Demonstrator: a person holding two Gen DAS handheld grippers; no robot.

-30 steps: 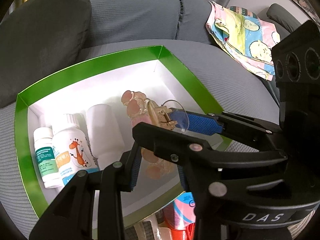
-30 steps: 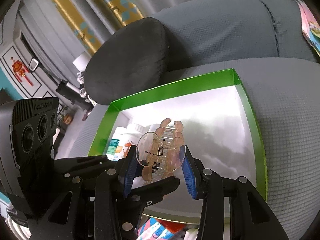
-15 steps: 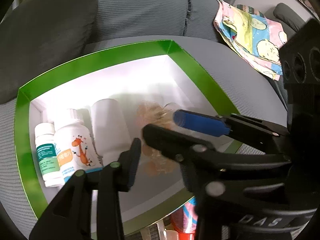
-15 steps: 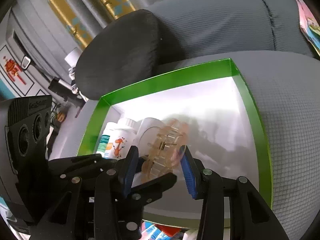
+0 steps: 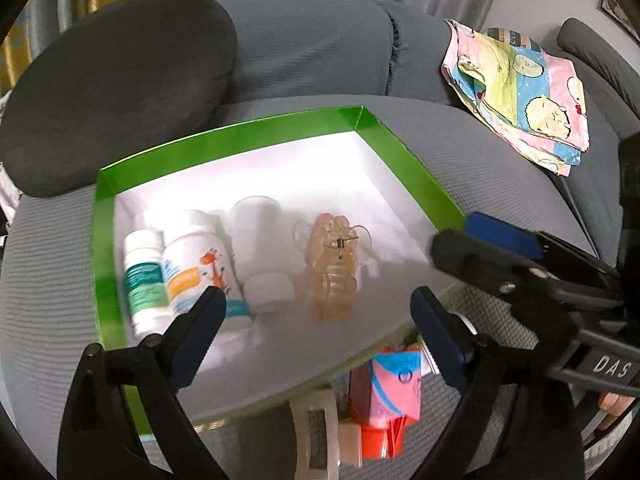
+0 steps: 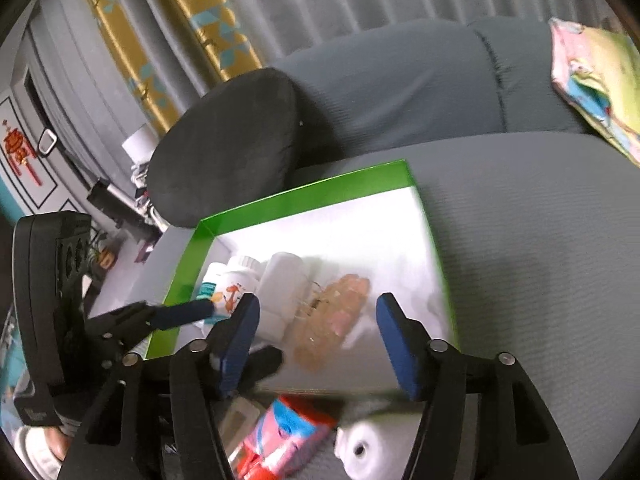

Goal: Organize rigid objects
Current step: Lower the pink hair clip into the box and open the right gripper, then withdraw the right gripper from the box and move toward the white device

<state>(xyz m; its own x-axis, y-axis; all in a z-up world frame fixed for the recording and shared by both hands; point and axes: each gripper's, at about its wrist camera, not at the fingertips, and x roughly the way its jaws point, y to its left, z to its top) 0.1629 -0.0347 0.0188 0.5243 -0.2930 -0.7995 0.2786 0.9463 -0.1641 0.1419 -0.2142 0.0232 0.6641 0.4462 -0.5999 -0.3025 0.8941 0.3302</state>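
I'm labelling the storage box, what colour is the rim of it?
Bright green, with a white inside; the box rim shows best in the left wrist view.

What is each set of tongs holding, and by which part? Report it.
Nothing. Both tongs, left and right, are opening and empty; the hair clip lies free in the green box.

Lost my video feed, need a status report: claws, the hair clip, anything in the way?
Left claw and right claw opening, nothing between them. Hair clip lying in green box beside white bottle. Nothing in the way.
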